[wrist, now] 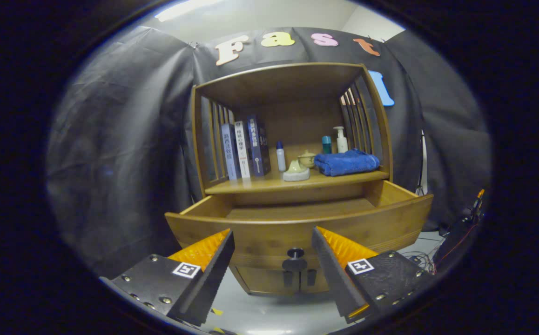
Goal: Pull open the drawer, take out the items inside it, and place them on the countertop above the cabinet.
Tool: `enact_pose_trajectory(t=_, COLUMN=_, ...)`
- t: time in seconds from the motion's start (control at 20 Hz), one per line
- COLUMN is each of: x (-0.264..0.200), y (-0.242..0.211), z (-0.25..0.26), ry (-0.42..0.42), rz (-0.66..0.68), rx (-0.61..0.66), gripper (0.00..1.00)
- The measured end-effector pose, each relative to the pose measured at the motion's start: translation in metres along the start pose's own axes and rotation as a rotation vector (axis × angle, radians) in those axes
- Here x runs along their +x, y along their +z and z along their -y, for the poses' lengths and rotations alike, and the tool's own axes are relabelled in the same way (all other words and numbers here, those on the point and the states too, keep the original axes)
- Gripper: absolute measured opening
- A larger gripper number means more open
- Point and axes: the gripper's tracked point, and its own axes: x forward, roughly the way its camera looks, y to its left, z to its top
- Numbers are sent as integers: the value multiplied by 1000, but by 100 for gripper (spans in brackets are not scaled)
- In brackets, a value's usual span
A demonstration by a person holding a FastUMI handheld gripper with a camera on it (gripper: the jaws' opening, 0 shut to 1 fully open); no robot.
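**Drawer pulled out, fingers spread wide in front of its knob**

You are holding the gripper (272, 274) facing the wooden cabinet (293, 186), with its two fingers standing wide apart and gripping nothing. The dark round knob (295, 253) on the drawer front is sitting in the gap between the fingers, a little ahead of them and touching neither.

The drawer (297, 225) is standing pulled out toward you, its front panel curving across just beyond the fingertips. You are looking over that front panel at the bare wooden bottom of the drawer; the part right behind the front is hidden, so you cannot tell whether anything is lying there.

Above the drawer, the countertop (251, 185) is carrying a row of things. Three books (245, 149) are standing upright at its left side, against the slatted wall. Just right of them a small white bottle (280, 157) with a blue cap is standing upright. Near the front edge a pale ceramic dish (296, 173) is resting, with a small lidded pot (306, 159) just behind it. A folded blue towel (346, 162) is lying on the right side, and behind it a teal bottle (326, 144) and a white pump bottle (341, 139) are standing close together.

Below the drawer, two cabinet doors (269, 279) are showing, closed, between the fingers.
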Motion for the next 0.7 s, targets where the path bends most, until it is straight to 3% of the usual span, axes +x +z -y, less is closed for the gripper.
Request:
enact_pose_trajectory(t=0.55, x=62, y=-53, z=16, ry=-62, rz=-79, rx=-22, gripper=99)
enact_pose_trajectory(t=0.7, x=65, y=-55, z=22, ry=-142, rz=-38, rx=-60, gripper=96)
